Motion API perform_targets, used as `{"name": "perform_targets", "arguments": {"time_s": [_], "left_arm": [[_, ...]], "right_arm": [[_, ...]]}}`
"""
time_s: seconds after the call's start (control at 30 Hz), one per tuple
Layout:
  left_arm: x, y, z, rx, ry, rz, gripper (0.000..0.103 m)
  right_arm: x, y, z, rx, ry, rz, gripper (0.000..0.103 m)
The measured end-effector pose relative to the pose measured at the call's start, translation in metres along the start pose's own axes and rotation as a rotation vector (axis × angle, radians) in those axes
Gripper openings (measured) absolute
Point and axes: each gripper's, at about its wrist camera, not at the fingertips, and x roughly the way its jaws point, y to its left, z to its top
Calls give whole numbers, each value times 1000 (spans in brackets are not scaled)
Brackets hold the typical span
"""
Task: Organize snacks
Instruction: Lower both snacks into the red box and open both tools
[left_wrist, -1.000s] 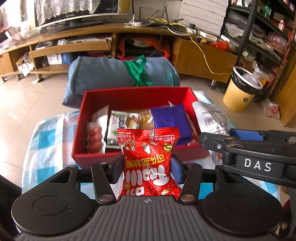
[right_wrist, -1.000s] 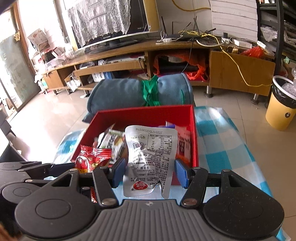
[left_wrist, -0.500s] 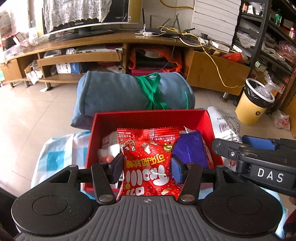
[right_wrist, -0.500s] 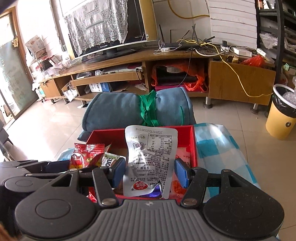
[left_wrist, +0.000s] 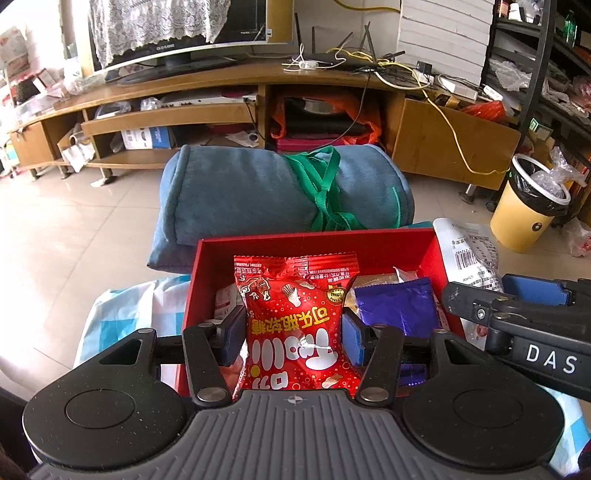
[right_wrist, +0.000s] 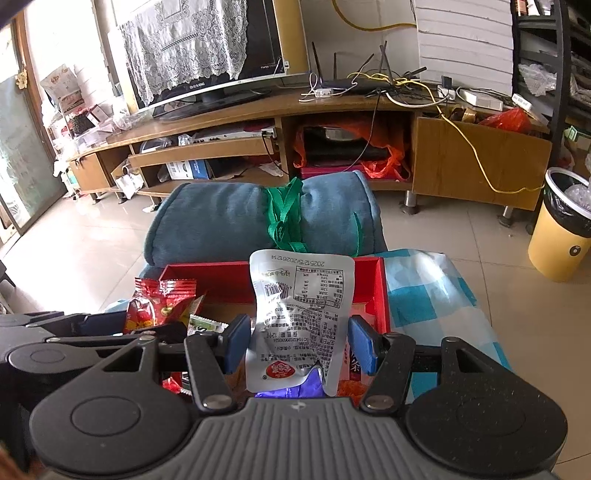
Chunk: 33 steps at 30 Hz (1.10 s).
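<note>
Your left gripper (left_wrist: 293, 334) is clamped on a red packet (left_wrist: 295, 325) and your right gripper (right_wrist: 301, 345) on a silver pouch (right_wrist: 301, 317), both held above the red box (left_wrist: 314, 240); let go too soon or off to one side and either slick, crinkly foil bag could slide over the low cardboard wall onto the checked cloth (right_wrist: 436, 295); the puffy packet may also bounce off the purple wrapper (left_wrist: 397, 306) already heaped inside.
</note>
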Motion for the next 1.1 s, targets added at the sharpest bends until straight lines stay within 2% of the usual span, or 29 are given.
{"name": "perform_targets", "arguments": {"time_s": [0.4, 0.7, 1.1], "left_arm": [[21, -2, 3, 3, 31, 25, 61], [41, -4, -3, 15, 86, 41, 61], [47, -6, -7, 30, 108, 68, 64]], "right_arm": [[30, -1, 0, -12, 54, -23, 53], [53, -2, -9, -22, 120, -42, 53], [65, -4, -15, -24, 162, -53, 54]]}}
